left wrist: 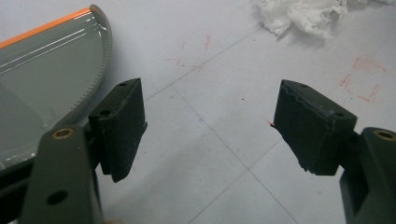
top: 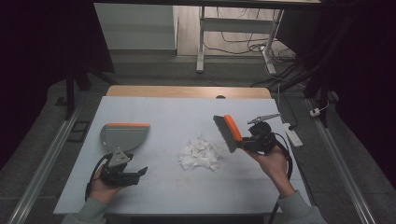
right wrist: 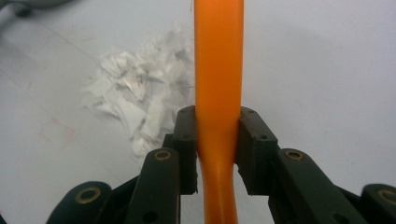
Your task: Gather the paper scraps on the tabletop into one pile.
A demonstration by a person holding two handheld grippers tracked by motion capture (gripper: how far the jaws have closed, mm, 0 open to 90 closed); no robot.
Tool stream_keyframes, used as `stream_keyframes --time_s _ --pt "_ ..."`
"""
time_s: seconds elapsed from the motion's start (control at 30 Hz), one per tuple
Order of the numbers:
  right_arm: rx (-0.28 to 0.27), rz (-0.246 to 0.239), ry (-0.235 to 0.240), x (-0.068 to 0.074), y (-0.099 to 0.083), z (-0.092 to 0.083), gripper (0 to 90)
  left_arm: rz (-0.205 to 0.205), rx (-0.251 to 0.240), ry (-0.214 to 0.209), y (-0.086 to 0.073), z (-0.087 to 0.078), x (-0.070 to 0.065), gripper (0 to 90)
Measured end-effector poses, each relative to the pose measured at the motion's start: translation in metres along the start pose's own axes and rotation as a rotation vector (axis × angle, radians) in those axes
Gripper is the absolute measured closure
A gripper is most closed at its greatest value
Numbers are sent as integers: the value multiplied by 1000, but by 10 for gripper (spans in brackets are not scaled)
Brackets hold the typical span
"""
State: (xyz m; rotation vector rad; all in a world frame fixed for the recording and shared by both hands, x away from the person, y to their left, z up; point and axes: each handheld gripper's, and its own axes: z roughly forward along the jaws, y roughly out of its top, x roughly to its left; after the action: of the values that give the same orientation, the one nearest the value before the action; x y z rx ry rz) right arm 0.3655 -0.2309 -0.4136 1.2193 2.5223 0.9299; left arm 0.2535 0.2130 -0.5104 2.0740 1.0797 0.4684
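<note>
Orange brush (top: 227, 132) handle clamped tight between right fingers (right wrist: 254, 149), bristles just beside the shredded paper pile (top: 201, 153). Left fingers (left wrist: 121, 128) wide apart, holding nothing, with the grey dustpan (top: 122, 137) just ahead and touching none of them. Best to grasp the dustpan first, set its orange lip flat on the counter (top: 163, 112), then sweep low, short strokes toward it.

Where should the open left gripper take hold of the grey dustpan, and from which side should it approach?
Probably grip the dustpan at its narrow rear end, coming from the person's side: there it tapers towards the left gripper, while the orange-edged front is too wide. The handle itself is hidden.
</note>
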Motion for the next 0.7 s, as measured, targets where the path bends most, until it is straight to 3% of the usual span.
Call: stream_keyframes --time_s 0.2,0.7 --pt "-1 -16 11 -8 -21 -2 708 -8 -2 1 1 1 2 258" --pt "-34 -45 -21 -27 -65 -18 707 -18 -5 9 3 2 6 259"
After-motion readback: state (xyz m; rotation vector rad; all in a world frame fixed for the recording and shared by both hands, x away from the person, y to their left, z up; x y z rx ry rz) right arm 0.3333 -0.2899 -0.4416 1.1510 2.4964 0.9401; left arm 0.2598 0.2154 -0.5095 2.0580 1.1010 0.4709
